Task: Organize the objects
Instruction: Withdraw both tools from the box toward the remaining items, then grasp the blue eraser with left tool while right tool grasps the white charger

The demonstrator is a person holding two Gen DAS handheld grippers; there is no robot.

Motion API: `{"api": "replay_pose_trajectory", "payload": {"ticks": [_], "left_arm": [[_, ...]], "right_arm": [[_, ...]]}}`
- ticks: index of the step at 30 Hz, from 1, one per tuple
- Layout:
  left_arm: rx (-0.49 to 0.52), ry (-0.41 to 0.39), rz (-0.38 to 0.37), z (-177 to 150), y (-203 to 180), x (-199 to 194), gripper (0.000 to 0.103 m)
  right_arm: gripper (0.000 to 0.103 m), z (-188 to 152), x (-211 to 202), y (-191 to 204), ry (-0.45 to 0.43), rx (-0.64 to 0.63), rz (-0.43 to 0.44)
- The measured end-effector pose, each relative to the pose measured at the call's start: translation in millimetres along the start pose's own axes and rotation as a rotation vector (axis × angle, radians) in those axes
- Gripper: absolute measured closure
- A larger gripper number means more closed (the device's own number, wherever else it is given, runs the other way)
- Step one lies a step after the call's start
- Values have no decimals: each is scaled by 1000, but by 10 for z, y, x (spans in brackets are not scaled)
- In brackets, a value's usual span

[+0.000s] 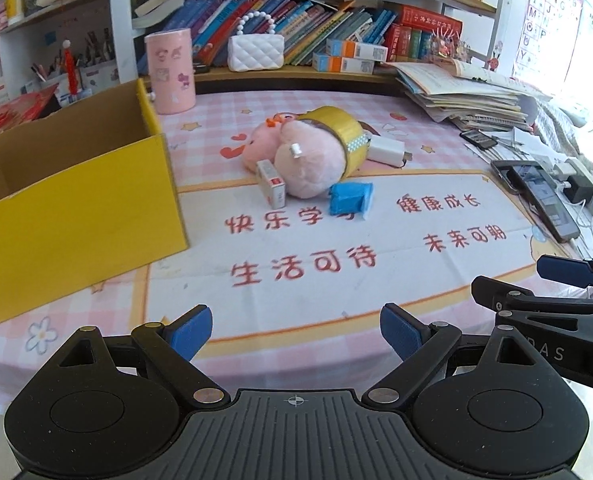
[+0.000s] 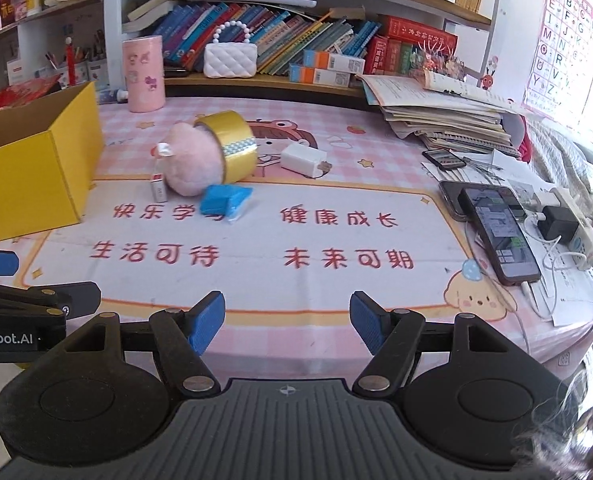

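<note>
A child's study corner: a surface under a pink checked cloth, backed by shelves of books, with an alphabet poster on the right wall. My left gripper and right gripper hover side by side over the near edge, each with its jaws spread wide and holding nothing. The open yellow box stands at the left; what I can see of its inside is bare cardboard, so I judge the sorting not yet begun. Every loose item lies clustered mid-surface: a pink plush toy with a roll of gold tape resting against it, a small red-and-white carton touching its near side, a blue packet just in front, and a white charger just beyond the tape. All, presumably, are left to go into the box. Legible writing: the cloth reads "快乐学…", "健康成长", "生活可待", "未来可期"; the left gripper's body shows "Robot.AI" in the right view. The carton's label is too small to read.
</note>
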State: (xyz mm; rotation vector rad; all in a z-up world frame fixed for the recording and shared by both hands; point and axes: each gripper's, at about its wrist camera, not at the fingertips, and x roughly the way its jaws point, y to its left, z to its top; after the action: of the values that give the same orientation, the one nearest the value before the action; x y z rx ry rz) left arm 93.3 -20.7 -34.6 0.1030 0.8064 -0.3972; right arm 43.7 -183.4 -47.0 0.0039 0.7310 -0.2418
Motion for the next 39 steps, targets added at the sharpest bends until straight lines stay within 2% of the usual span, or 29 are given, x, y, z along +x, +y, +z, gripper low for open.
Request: {"api": "replay_pose_trajectory", "payload": {"ticks": [8, 17, 24, 33, 38, 39], "left_arm": [[-10, -1, -5, 232, -248, 294, 11], [-31, -2, 29, 471, -450, 633, 13], [-21, -17, 58, 709, -583, 983, 22], [-21, 36, 89, 883, -681, 1494, 34], [-5, 49, 109, 884, -711, 1645, 50], [-2, 47, 105, 892, -711, 1653, 57]], "right_arm": [[36, 194, 296, -317, 4, -3, 7], [36, 435, 675, -630, -5, -13, 30], [36, 637, 930, -798, -23, -8, 56], [35, 869, 1207, -906, -42, -35, 95], [33, 951, 1353, -905, -43, -63, 121], [33, 964, 1381, -899, -42, -69, 127]]}}
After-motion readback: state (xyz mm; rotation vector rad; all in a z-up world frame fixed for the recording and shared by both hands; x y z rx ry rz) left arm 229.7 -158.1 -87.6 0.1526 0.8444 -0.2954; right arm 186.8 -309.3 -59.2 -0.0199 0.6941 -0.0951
